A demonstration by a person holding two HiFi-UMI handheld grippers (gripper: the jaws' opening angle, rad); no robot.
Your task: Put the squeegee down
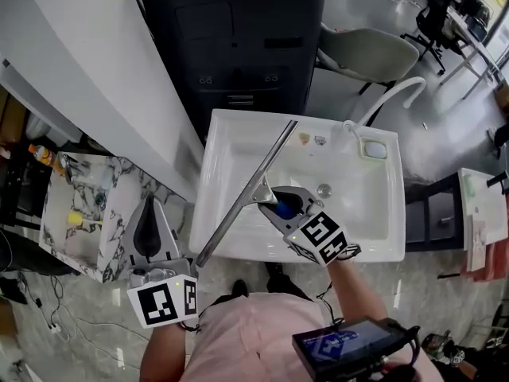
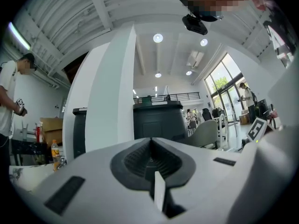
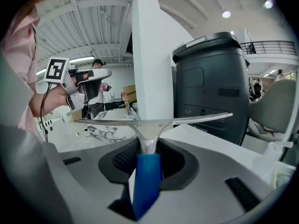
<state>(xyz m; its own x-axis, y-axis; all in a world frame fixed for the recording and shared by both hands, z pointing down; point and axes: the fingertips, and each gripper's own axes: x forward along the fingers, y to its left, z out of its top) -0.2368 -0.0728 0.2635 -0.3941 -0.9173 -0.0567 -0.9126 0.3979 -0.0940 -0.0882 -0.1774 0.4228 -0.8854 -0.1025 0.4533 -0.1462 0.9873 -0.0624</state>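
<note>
The squeegee (image 1: 246, 196) has a long metal blade and a blue handle (image 3: 145, 181). My right gripper (image 1: 280, 205) is shut on that handle and holds it over the white sink (image 1: 231, 146). The blade slants from the sink's back rim down past its front left edge. In the right gripper view the blade (image 3: 149, 121) lies crosswise just ahead of the jaws. My left gripper (image 1: 149, 213) hangs at the lower left, beside the sink and apart from the squeegee. Its dark pads (image 2: 135, 160) meet with nothing between them.
A curved white faucet (image 1: 390, 94) and a small tray (image 1: 374, 148) stand at the sink's back right, with the drain (image 1: 324, 190) in the basin. A dark cabinet (image 1: 238, 38) rises behind, a white wall panel (image 1: 95, 70) and a marble shelf (image 1: 103, 205) stand left, and a chair (image 1: 366, 54) is behind on the right.
</note>
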